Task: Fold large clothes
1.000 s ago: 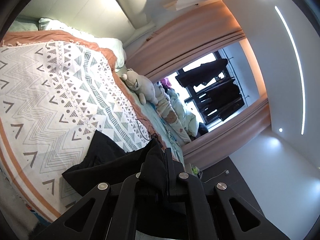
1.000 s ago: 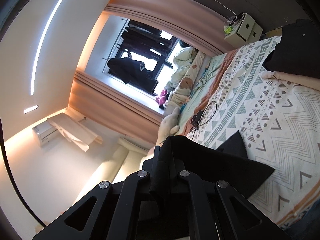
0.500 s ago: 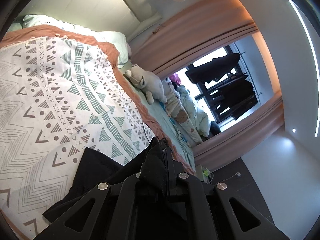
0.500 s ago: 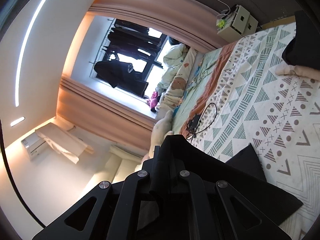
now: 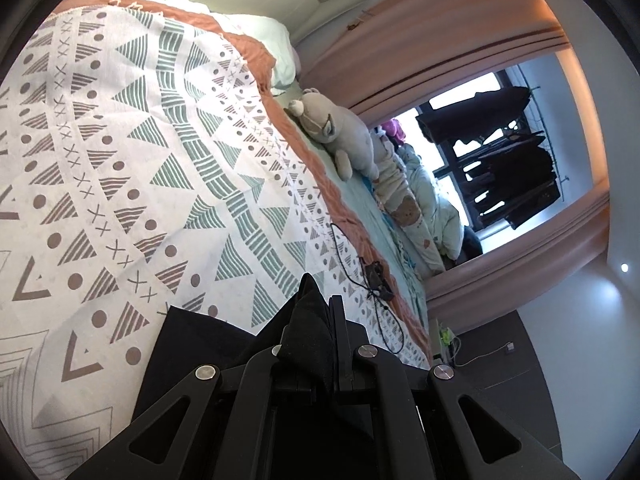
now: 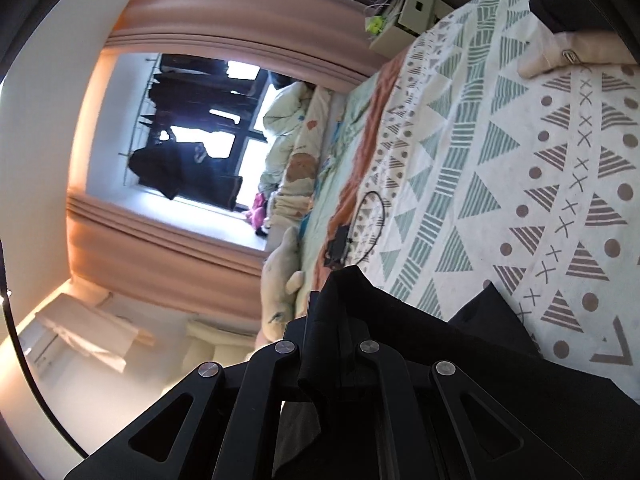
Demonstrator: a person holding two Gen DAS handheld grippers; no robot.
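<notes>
the black garment [image 5: 192, 344] is pinched at two places and hangs low over the patterned bedspread [image 5: 120, 152], with part of it appearing to lie on the cover; in the left wrist view a flat dark panel spreads out to one side of the fingers, and in the right wrist view the same black garment [image 6: 480, 344] drapes off toward the triangles and dots of the bedspread [image 6: 520, 160]. the left gripper [image 5: 316, 320] has its jaws closed tight on a bunched peak of the cloth that pokes up between the fingers, and the right gripper [image 6: 332, 312] is likewise clamped on a gathered fold, with a loose tail drooping below the jaws. judging by this, the fold is in its early or middle stage: the garment is gripped and held across the bed, but no neat rectangle or stacked layers show, so laying it down, smoothing and the remaining folds seem left to do. how much of the cloth is already doubled under the grippers cannot be told, since the fingers hide it. farther off on the bed lie a black cable with a charger [image 5: 374, 276], a grey plush toy [image 5: 340, 136] by the pillow, and, in the right view, a folded beige garment [image 6: 560, 56] near the far corner, well apart from the black one.
</notes>
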